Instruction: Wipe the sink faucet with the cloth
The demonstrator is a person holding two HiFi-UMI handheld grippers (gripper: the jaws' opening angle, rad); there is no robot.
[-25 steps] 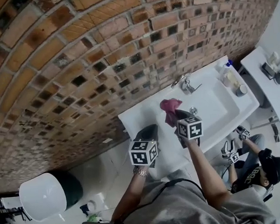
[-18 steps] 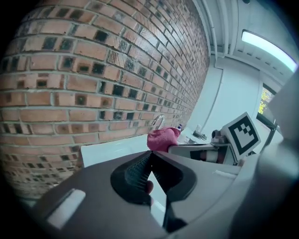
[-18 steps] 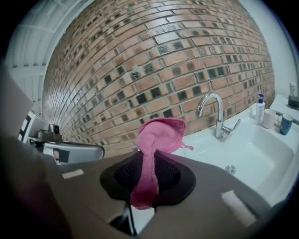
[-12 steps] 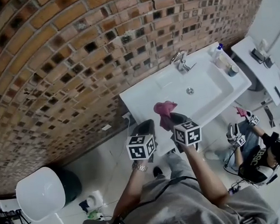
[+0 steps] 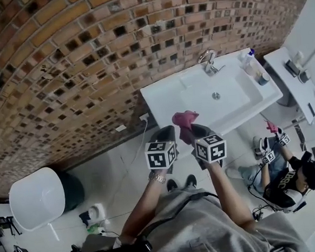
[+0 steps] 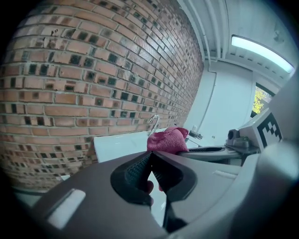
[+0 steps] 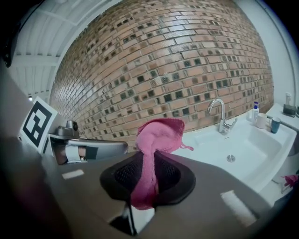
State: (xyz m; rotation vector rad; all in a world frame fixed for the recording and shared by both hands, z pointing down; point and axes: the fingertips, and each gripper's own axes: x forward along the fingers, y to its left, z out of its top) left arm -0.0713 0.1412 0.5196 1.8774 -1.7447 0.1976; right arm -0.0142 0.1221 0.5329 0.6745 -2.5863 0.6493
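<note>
Right gripper point(image 7: 149, 173): ribbed black pads clamped tight on pink cloth point(image 7: 158, 135). Nubby woven fabric bunches into soft rounded lump above jaws, narrow tail hanging below. Left gripper point(image 6: 148, 164): textured pads pressed together, nothing between. Both hover side by side near front edge of glossy white rectangular sink point(image 5: 166, 103). Curved chrome faucet point(image 5: 209, 60) stands at sink's back edge against rough brick wall point(image 5: 61, 76), well apart from cloth.

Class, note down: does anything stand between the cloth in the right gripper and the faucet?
Nothing visible does. The cloth, clamped in the right gripper, faces the faucet across the open basin of the sink.
</note>
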